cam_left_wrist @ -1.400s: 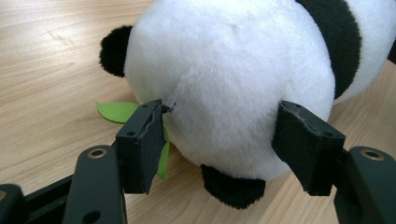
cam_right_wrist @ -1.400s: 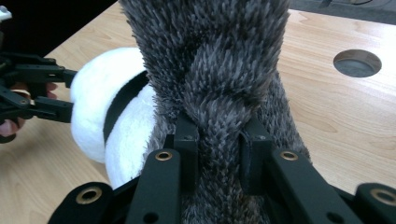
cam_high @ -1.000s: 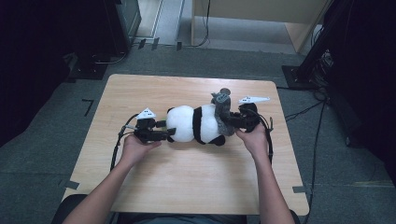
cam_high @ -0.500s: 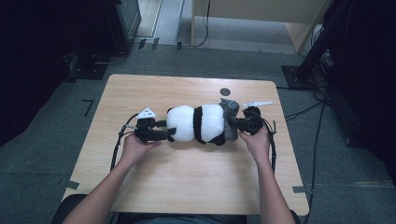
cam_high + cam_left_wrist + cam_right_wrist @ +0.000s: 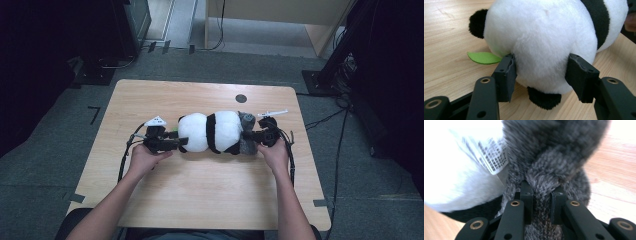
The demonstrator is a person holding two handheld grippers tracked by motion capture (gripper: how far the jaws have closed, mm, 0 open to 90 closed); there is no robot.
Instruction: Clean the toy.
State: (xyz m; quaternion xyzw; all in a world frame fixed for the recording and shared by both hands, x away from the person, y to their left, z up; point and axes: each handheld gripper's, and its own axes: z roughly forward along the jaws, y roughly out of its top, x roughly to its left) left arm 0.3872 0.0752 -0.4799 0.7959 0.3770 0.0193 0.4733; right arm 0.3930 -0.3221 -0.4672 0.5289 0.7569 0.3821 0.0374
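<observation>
A black-and-white panda plush [image 5: 210, 131] lies on its side across the middle of the wooden table [image 5: 200, 200]. My left gripper [image 5: 182, 142] is at its left end. In the left gripper view the jaws have just been closing, and both pads press into the white fur of the panda [image 5: 544, 32] with the left gripper [image 5: 541, 67] around it. A green felt leaf [image 5: 482, 57] pokes out beside the plush. My right gripper [image 5: 246, 135] is at the right end, and there the right gripper [image 5: 541, 195] is shut on a fold of grey knitted fabric [image 5: 554, 150].
A printed label [image 5: 486, 152] hangs from the plush beside the knit. A dark round spot [image 5: 241, 98] marks the table behind the panda. Cables trail from both grippers off the table's sides. Dark equipment and a wooden cabinet stand on the floor beyond.
The grey knit stood raised above the panda's right end with my right gripper; it has come down against the plush near the table. The left hand has stayed put.
</observation>
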